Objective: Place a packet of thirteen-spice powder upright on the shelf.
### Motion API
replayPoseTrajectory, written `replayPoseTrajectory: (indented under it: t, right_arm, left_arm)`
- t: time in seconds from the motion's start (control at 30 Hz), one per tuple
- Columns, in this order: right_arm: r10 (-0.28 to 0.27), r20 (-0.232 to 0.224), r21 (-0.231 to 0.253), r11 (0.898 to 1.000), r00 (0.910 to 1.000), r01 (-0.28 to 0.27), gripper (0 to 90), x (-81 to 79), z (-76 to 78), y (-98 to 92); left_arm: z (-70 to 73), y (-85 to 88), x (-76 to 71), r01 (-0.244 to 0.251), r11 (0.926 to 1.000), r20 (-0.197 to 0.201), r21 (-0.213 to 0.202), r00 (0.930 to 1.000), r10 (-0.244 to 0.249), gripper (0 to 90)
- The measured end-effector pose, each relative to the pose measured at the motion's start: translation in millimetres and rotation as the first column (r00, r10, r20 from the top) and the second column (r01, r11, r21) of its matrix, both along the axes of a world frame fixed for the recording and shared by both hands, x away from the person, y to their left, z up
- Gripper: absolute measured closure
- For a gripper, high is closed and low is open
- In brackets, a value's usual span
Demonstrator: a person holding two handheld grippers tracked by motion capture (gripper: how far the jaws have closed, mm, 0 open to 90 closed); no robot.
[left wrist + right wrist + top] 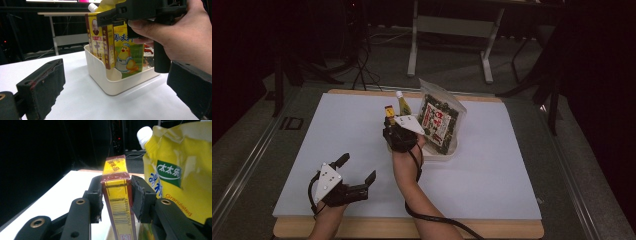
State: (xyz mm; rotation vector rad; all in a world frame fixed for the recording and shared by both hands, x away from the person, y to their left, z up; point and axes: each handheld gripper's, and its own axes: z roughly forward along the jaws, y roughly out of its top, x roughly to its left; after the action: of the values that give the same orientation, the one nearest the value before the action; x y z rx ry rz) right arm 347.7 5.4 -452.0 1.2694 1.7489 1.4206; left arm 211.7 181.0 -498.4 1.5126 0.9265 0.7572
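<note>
The left gripper [358, 173] sits low in the high view's lower left, jaws wide apart and holding nothing. It looks parked there, out of the way, its camera aimed at the work. Just past it, in the frame's middle, the right hand [404, 162] reaches forward with the right gripper [390, 122], whose pads are clamped on the narrow sides of a tall yellow and maroon box [118, 202]. In the right gripper view the box stands upright between the pads, barcode side facing the camera. Gripping near the top probably keeps it vertical while its foot goes into a tight slot.

The box is at the near left end of the cream bin [100, 75], centre of the left gripper view. Its lower part is inside the wall; whether it rests on the floor I cannot tell. Just beside it is a yellow carton with a chick [127, 58], and behind, a yellow pouch with a white cap [180, 170] leans upright. Things stand on end, likely so more fit.

Farther back, upper centre of the high view, a clear seaweed bag [439, 122] stands tilted against the bin's far right. All of it rests on the white table [337, 130].
</note>
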Motion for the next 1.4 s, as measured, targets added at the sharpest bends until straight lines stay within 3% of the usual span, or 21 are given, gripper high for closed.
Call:
replayPoseTrajectory:
  t: [0.13, 0.2, 0.43, 0.6, 0.7, 1.1, 1.4]
  right_arm:
    - [0.008, -0.002, 0.010, 1.000, 1.0000, -0.008, 61.5, -1.5, -0.8, 0.0]
    - [0.016, -0.030, 0.033, 0.999, 0.9994, -0.015, 60.4, -1.5, 0.7, -0.2]
    - [0.032, -0.055, 0.063, 0.998, 0.9980, -0.029, 57.4, -6.6, 0.1, 2.0]
    - [0.023, -0.085, 0.064, 0.998, 0.9961, -0.018, 56.2, -4.5, 3.1, 8.5]
    - [0.008, -0.106, 0.097, 0.995, 0.9943, 0.003, 56.3, -0.1, -2.1, 5.7]
    - [-0.051, -0.146, 0.053, 0.997, 0.9879, 0.059, 58.0, 10.4, -36.3, 7.8]
    - [-0.043, -0.140, 0.057, 0.997, 0.9893, 0.051, 58.3, 9.8, -40.1, -0.4]
  left_arm:
    - [-0.3, -0.5, 0.2, 0.004, 1.0000, -0.001, 0.003, 1.0000, -0.004, 2.2]
    - [-0.2, -0.9, 0.2, 0.004, 1.0000, -0.002, 0.007, 1.0000, -0.004, 2.2]
    - [-0.2, -2.2, 0.3, 0.005, 0.9999, -0.001, 0.009, 1.0000, -0.005, 2.2]
    - [-0.4, -2.3, 0.3, 0.007, 1.0000, -0.001, 0.006, 1.0000, -0.007, 2.2]
    - [0.1, -1.7, -0.3, 0.000, 0.9999, 0.011, 0.010, 0.9999, 0.000, 2.2]
    - [0.5, -1.3, -0.9, -0.007, 0.9999, 0.016, 0.012, 0.9998, 0.007, 2.2]
    - [-0.8, -1.9, -0.2, -0.011, 0.9998, 0.006, 0.017, 0.9999, 0.011, 2.2]
